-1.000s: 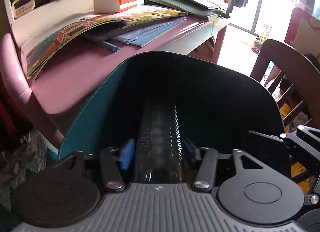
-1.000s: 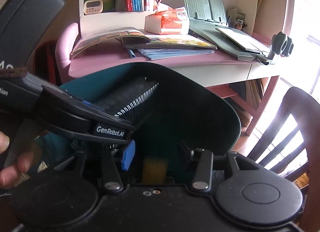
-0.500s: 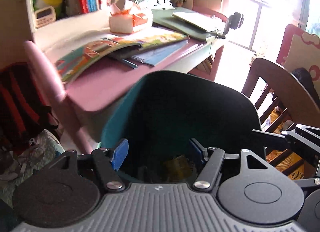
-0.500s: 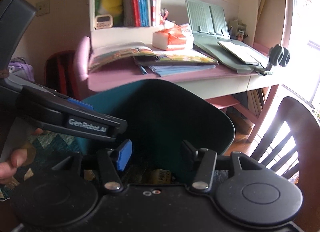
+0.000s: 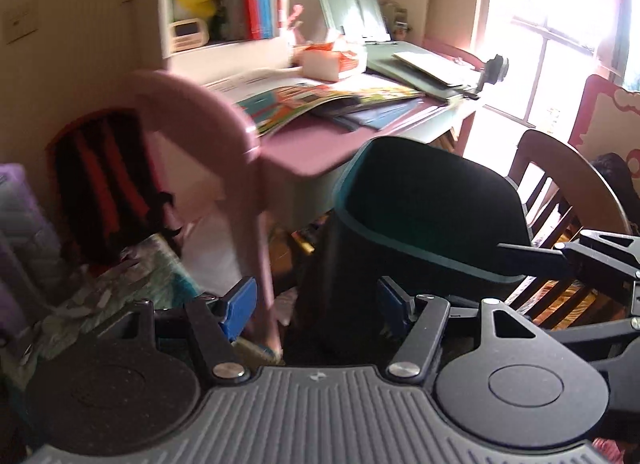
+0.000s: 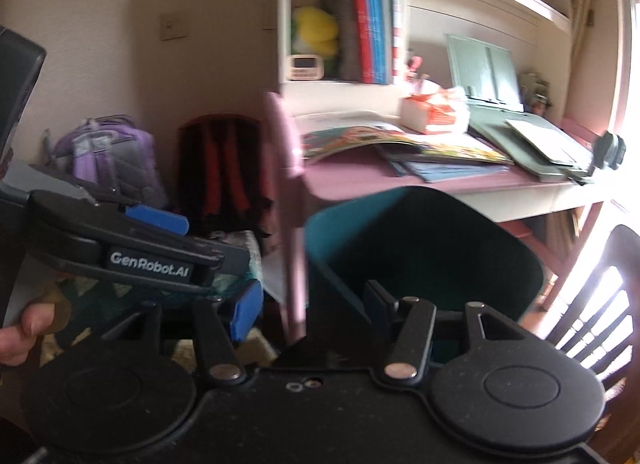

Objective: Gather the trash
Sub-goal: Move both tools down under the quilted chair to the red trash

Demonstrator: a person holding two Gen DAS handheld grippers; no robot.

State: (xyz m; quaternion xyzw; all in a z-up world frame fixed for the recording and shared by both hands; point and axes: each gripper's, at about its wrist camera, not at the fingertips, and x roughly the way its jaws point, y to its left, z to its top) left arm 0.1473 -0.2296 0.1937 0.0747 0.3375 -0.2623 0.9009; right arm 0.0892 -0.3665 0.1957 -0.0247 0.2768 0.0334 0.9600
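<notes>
Pink desk (image 6: 360, 180) with books stands behind the teal trash bin (image 6: 424, 248), whose rim sits just below the desk edge. Both the left gripper (image 5: 316, 304) and right gripper (image 6: 312, 304) hang near the bin, fingers spread apart, holding nothing.

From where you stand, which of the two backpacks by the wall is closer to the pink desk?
The dark backpack with red-orange straps. It stands right beside the pink desk end, while the purple backpack sits further left, away from it.
</notes>
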